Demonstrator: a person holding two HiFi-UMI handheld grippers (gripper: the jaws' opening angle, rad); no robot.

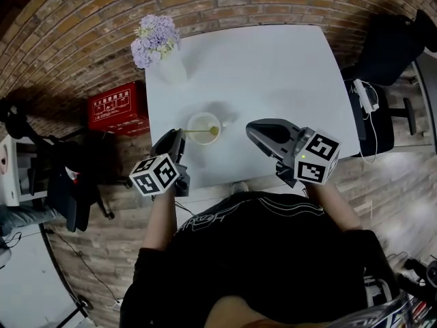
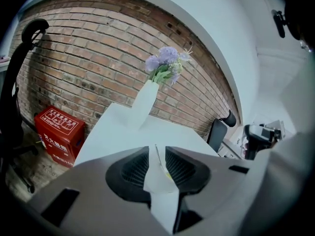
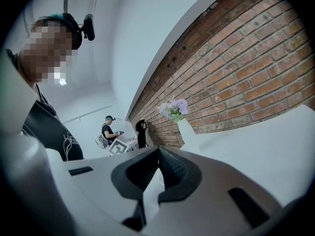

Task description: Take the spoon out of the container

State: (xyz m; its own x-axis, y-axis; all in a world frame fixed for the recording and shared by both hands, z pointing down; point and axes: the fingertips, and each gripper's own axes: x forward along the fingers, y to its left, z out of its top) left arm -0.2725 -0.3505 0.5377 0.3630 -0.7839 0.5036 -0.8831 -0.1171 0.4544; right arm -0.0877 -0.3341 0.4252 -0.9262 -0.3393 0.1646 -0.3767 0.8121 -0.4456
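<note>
A small white cup (image 1: 196, 120) stands near the front edge of the white table (image 1: 273, 67), with a thin golden spoon (image 1: 203, 132) lying across its mouth, handle pointing left. My left gripper (image 1: 179, 141) sits just left of the cup. In the left gripper view its jaws (image 2: 157, 151) stand narrowly open, and the cup (image 2: 158, 186) and the spoon handle (image 2: 158, 159) show in the gap. My right gripper (image 1: 250, 128) hovers to the right of the cup, apart from it. Its jaws (image 3: 157, 150) meet at the tips with nothing held.
A white vase with purple flowers (image 1: 162, 46) stands at the table's far left corner. A red box (image 1: 117, 106) sits on the floor by the brick wall. A black chair (image 1: 389, 46) is to the table's right. Another person (image 3: 107, 129) stands far off.
</note>
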